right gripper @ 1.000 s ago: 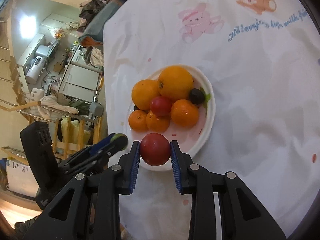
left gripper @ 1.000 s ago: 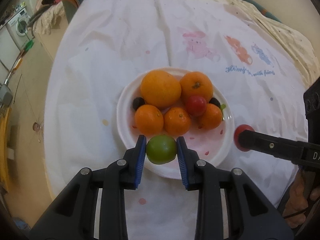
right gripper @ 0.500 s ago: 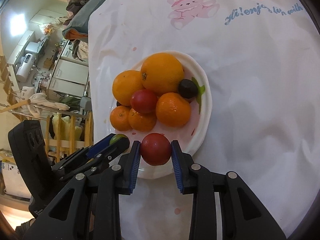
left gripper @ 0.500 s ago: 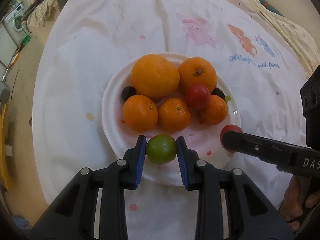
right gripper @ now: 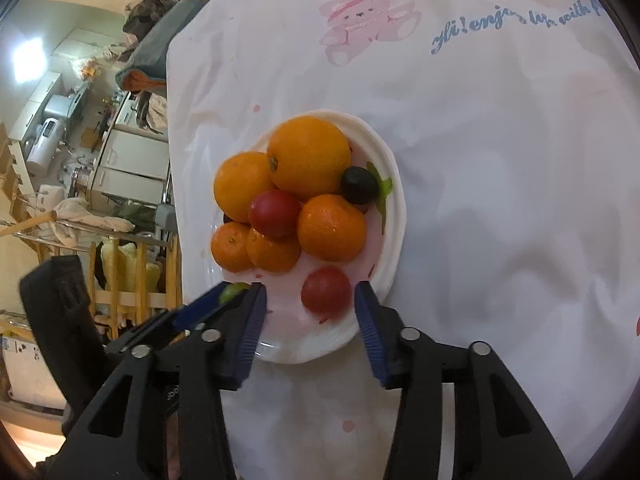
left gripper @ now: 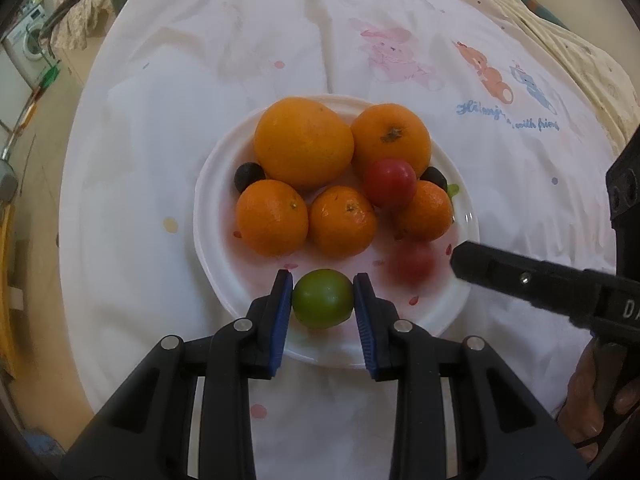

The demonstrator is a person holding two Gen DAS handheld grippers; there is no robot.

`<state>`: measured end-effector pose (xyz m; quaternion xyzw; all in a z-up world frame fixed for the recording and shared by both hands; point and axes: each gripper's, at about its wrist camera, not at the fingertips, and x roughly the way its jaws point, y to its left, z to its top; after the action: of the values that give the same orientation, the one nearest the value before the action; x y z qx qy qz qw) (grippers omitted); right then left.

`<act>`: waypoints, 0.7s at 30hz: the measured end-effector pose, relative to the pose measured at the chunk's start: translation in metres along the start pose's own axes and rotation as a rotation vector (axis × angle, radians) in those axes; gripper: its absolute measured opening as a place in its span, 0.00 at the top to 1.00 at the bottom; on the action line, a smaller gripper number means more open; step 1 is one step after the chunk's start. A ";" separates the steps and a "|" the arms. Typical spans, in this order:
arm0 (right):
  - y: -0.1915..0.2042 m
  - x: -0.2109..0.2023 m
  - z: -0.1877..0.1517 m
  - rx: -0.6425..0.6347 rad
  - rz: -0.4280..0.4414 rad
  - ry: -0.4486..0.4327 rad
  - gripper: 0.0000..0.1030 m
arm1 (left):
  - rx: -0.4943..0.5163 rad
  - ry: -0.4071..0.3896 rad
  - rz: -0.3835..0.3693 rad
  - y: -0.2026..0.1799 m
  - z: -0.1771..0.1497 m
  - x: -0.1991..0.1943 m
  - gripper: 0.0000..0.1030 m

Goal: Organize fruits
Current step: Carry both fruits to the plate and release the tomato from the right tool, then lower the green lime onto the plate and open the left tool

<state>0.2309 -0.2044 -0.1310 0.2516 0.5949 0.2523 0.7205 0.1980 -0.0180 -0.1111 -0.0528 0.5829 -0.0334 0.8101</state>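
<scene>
A white plate [left gripper: 208,216] holds two large oranges, three small mandarins, two dark plums and a red fruit [left gripper: 389,183]. My left gripper [left gripper: 322,297] is shut on a green lime [left gripper: 322,298] over the plate's near rim. My right gripper [right gripper: 310,304] is open, its jaws apart on either side of a second red fruit [right gripper: 326,290] that lies loose on the plate [right gripper: 394,216]. That red fruit is blurred in the left wrist view [left gripper: 412,262]. The right gripper's finger reaches in from the right in that view [left gripper: 520,276]. The lime peeks out in the right wrist view [right gripper: 233,291].
The plate sits on a round table under a white cloth [left gripper: 200,80] printed with cartoon animals and blue writing. The table's edge [right gripper: 172,128] drops off to the left, with kitchen furniture and a wooden rack [right gripper: 132,264] beyond.
My right gripper has opened and let the red fruit go onto the plate. Both grippers have come closer over the plate. My left gripper still holds the lime.
</scene>
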 end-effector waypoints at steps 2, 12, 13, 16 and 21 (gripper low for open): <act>0.001 -0.003 0.000 -0.010 -0.007 -0.011 0.52 | -0.004 0.002 0.003 0.001 -0.001 0.001 0.73; 0.003 -0.019 0.003 -0.008 0.003 -0.055 0.48 | -0.001 -0.017 0.009 0.003 -0.001 -0.004 0.32; 0.003 -0.021 0.002 -0.014 -0.015 -0.067 0.48 | 0.002 -0.014 0.007 0.003 -0.001 -0.005 0.32; 0.004 -0.027 0.001 -0.030 -0.051 -0.091 0.48 | 0.000 -0.007 0.003 0.004 -0.003 -0.009 0.31; 0.008 -0.040 -0.005 -0.056 -0.083 -0.127 0.42 | -0.046 -0.041 0.041 0.015 -0.011 -0.031 0.31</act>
<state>0.2185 -0.2246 -0.0971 0.2217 0.5506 0.2223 0.7734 0.1777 -0.0001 -0.0874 -0.0601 0.5676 -0.0023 0.8211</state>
